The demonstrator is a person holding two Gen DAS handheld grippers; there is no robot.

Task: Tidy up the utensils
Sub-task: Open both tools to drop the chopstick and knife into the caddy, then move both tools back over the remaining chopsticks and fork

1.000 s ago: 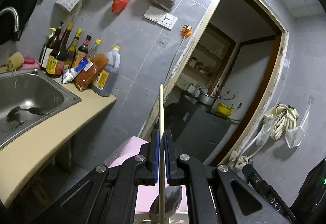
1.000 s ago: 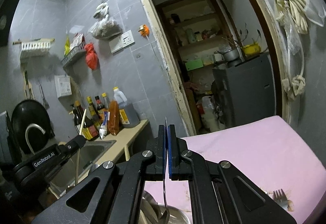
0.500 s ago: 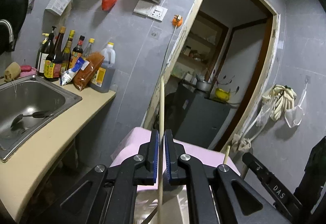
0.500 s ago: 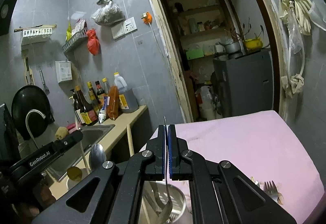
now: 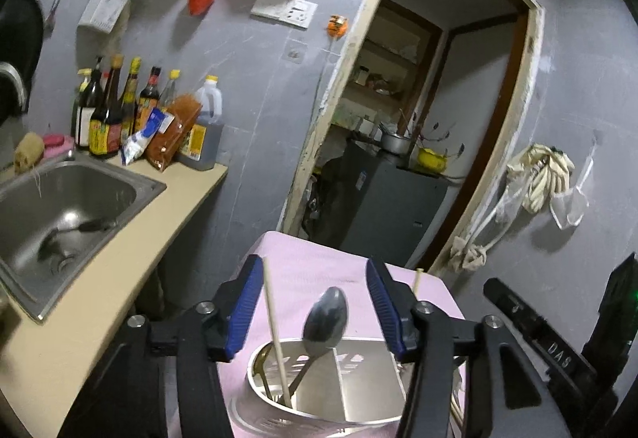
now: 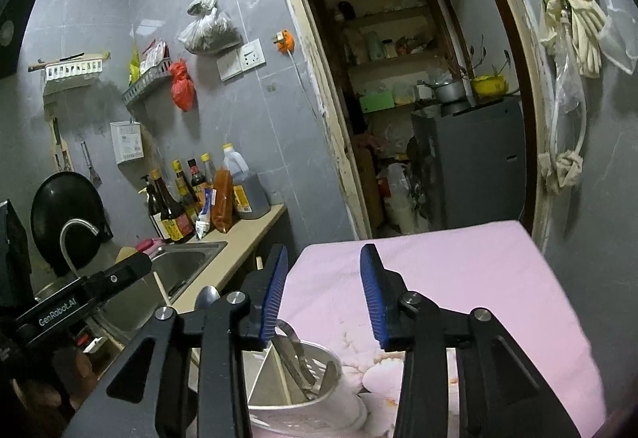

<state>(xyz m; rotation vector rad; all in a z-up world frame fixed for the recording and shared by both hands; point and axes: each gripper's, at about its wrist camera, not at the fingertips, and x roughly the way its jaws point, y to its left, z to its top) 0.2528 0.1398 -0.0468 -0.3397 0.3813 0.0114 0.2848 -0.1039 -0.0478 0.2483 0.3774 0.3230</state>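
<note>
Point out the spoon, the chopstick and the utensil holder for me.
spoon point(image 5: 325, 318): left wrist view, on its bowl.
chopstick point(image 5: 273, 322): left wrist view, mid-shaft.
utensil holder point(image 5: 319, 420): left wrist view, near rim.

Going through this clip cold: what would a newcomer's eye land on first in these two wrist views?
First, the left gripper, its blue pads parted over a steel utensil holder on the pink cloth, with a spoon and a chopstick standing in the holder. Next, the cluster of sauce bottles on the counter behind the sink, at left.
</note>
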